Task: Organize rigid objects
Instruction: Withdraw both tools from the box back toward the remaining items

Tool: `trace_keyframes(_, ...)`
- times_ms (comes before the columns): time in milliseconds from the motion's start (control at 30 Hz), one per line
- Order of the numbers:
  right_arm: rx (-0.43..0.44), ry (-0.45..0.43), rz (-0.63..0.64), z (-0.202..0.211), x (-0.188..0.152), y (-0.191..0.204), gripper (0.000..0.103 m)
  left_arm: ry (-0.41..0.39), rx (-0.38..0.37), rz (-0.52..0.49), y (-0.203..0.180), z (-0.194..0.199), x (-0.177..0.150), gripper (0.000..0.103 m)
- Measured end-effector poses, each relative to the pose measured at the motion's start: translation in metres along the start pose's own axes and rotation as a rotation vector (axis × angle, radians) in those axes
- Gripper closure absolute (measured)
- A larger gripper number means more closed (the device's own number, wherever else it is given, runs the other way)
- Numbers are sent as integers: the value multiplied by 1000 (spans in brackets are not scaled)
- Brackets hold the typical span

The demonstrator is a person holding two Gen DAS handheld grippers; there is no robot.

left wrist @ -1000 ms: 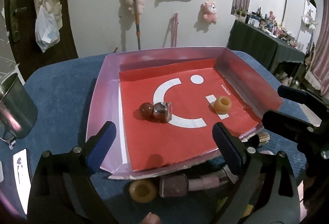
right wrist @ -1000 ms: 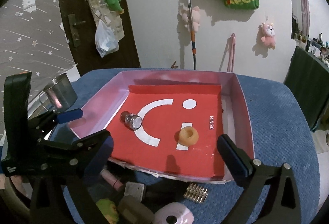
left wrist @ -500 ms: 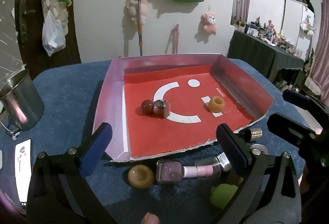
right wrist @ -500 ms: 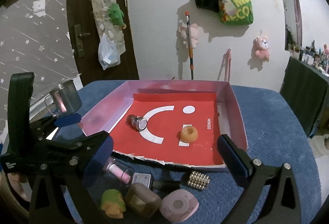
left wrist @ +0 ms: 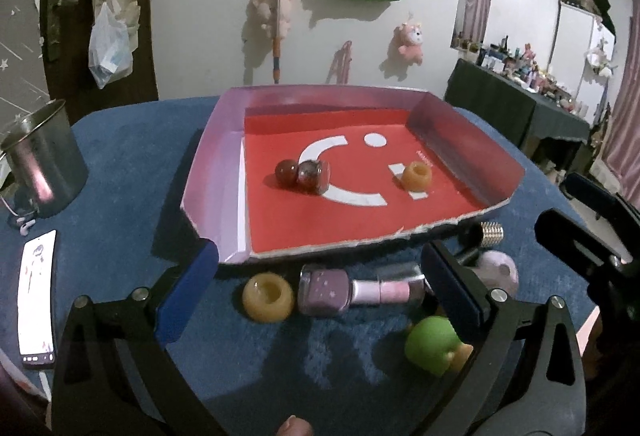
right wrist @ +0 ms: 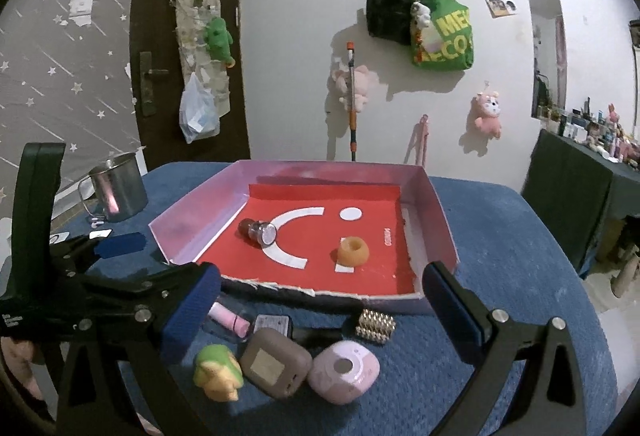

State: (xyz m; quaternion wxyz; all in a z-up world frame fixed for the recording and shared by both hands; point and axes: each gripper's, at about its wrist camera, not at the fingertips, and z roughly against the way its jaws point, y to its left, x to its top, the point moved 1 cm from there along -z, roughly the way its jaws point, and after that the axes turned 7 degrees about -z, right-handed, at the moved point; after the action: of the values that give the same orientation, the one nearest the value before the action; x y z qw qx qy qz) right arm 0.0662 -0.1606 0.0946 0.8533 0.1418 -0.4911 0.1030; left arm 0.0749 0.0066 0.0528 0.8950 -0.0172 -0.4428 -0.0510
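Observation:
A pink-walled tray (left wrist: 208, 171) (right wrist: 436, 220) with a red floor holds a dark red ball (left wrist: 286, 171), a small round bottle (left wrist: 314, 175) (right wrist: 262, 232) and an orange ring (left wrist: 416, 175) (right wrist: 352, 251). On the blue cloth in front of it lie a yellow ring (left wrist: 267, 296), a pink nail polish bottle (left wrist: 352, 292), a green toy (left wrist: 432, 346) (right wrist: 218, 370), a brown square case (right wrist: 276, 362), a pink case (right wrist: 344, 370) and a beaded silver cylinder (left wrist: 491, 234) (right wrist: 375, 326). My left gripper (left wrist: 320, 296) is open over the yellow ring and nail polish. My right gripper (right wrist: 320, 308) is open above the cases.
A steel mug (left wrist: 44, 159) (right wrist: 118, 187) stands at the cloth's left edge. A phone (left wrist: 37, 296) lies near the left front edge. A dark table (left wrist: 516, 107) with many small bottles stands at the far right. The wall behind holds bags and plush toys.
Both grippers have drawn back and risen from the tray. More of the loose objects in front of the tray have come into view. Both grippers stay open.

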Motion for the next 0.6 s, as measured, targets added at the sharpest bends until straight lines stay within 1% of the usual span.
trace_keyframes(133, -10, 1, -31, 3, -7, -5, 0, 12, 3, -20, -7, 2, -6, 0)
trace_keyframes(367, -21, 16, -50, 8, -18, -9, 0, 35, -6, -13, -14, 5, -17, 0)
trace_keyframes(600, -27, 67, -78, 5, -31, -17, 0, 77, -28, 12, -11, 4, -26, 0)
